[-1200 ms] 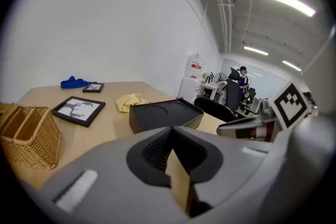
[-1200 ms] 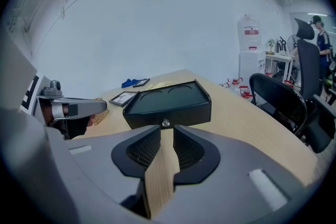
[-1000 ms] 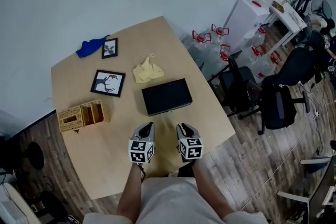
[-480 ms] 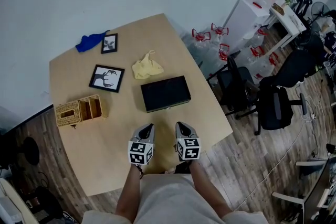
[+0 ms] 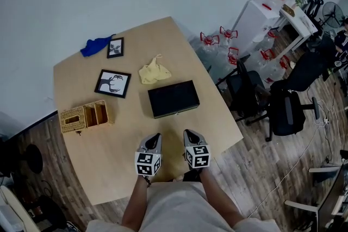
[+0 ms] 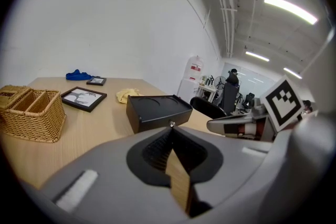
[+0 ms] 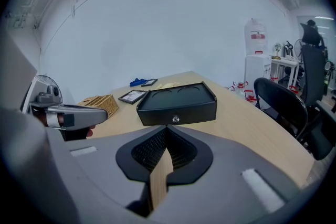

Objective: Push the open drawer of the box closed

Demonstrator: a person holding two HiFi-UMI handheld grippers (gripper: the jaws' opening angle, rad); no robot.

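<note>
Just in front of the 2 grippers, across a bare bit of the table (image 5: 109,144), sat the black box (image 5: 174,98). Its drawer front and little round knob (image 7: 175,119) faced them. The left gripper (image 5: 155,138) and the right gripper (image 5: 188,133) hung side by side by the table's near edge. They were well short of the box and touched nothing. Each one had its jaws pressed tight together, with nothing between them. The drawer looked almost level with the box, so how far out it stuck could not be told. A closed gripper tip seemed a good pusher, so the jaws did not need to part. The right gripper pointed nearly straight at the knob, so it looked like the better one to use. It would do best to go forward low and level, meet the drawer front near the middle, and push slowly straight in. A push off to 1 side could have turned the box or slid it away. The left gripper could have leaned on the box to hold it.
</note>
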